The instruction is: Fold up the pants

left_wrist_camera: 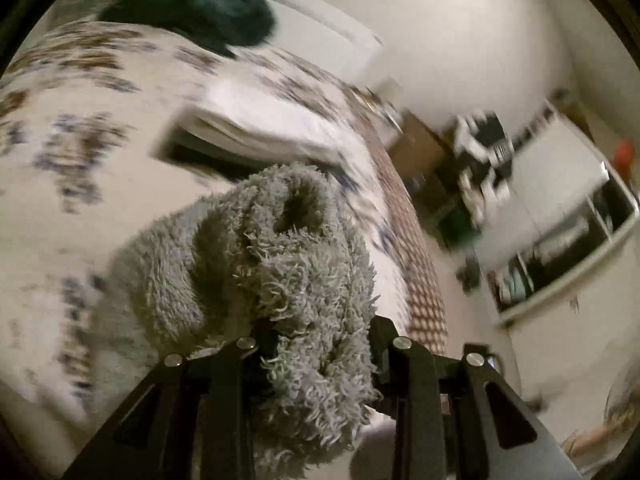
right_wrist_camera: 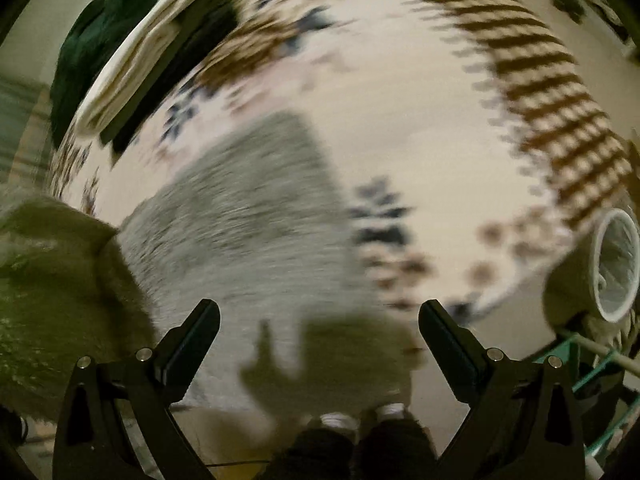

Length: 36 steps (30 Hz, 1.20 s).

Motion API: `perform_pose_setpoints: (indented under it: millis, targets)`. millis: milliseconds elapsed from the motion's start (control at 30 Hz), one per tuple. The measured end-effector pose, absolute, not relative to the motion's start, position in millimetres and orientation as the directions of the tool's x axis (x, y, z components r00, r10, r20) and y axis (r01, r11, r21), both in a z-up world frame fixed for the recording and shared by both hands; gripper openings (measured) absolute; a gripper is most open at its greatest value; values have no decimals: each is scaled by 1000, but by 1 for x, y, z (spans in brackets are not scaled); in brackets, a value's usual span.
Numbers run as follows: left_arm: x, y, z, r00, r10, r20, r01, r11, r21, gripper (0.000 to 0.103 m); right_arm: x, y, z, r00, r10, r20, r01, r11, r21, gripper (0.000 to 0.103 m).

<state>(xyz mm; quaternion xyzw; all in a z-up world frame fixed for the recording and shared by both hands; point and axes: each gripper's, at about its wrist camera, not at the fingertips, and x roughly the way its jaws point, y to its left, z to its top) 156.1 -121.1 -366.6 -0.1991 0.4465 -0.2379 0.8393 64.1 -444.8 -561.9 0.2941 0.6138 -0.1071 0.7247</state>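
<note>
Patterned bedding covered the bed in the left wrist view, with a folded stack and a dark green garment lying farther back. Nearer the camera, the left tongs were clamped narrow on a bunched fold of the fluffy grey pants, raised off the bed.

From the right wrist view, the rest of the pants lay spread flat on the bedding, much blurred. Right tongs stood wide, holding nothing, above them. A white bin sat at the right edge.
</note>
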Motion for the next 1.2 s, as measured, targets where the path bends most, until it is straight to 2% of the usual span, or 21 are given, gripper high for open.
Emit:
perform_pose_setpoints:
  millis: [167,333,400,433,467,533,733,867,967,1033,1200]
  targets:
    - [150,-212,-402,378,-588,-715,323,808,-493,26,24,-517,-558,231,150,-961,609,748,263,101]
    - [148,-263,-436,262,-503,-823,370,840,-396,28,-10,-568,-558,234,114,-966,676,695,246,101]
    - [148,-266,-441,242,-481,-843,367,849,-379,37,-17,-579,-559,236,113,-965,690,680,249,101]
    - [150,-266,-439,240,-477,-845,366,851,-376,49,-19,-580,-560,238,115,-964,692,677,251,101]
    - [151,-266,-435,234,-480,-845,367,849,-381,68,-20,-583,-561,240,119,-963,693,674,256,101]
    - [148,-266,-428,227,-488,-843,370,843,-389,93,-22,-585,-563,248,129,-960,691,671,268,101]
    - [156,-237,-387,225,-528,-819,346,829,-440,93,-11,-580,-558,303,188,-934,655,671,347,101]
    - [182,-166,-376,309,-423,-852,246,901,-358,93,19,-564,-551,365,285,-886,581,675,456,101]
    - [213,-106,-397,325,-269,-906,134,962,-237,93,55,-540,-549,386,369,-846,490,695,526,101]
    - [229,-83,-414,315,-209,-926,82,978,-193,93,80,-518,-552,372,409,-833,427,722,545,101]
    - [251,-74,-450,258,-200,-945,60,980,-191,93,118,-469,-576,232,443,-866,333,801,498,100]
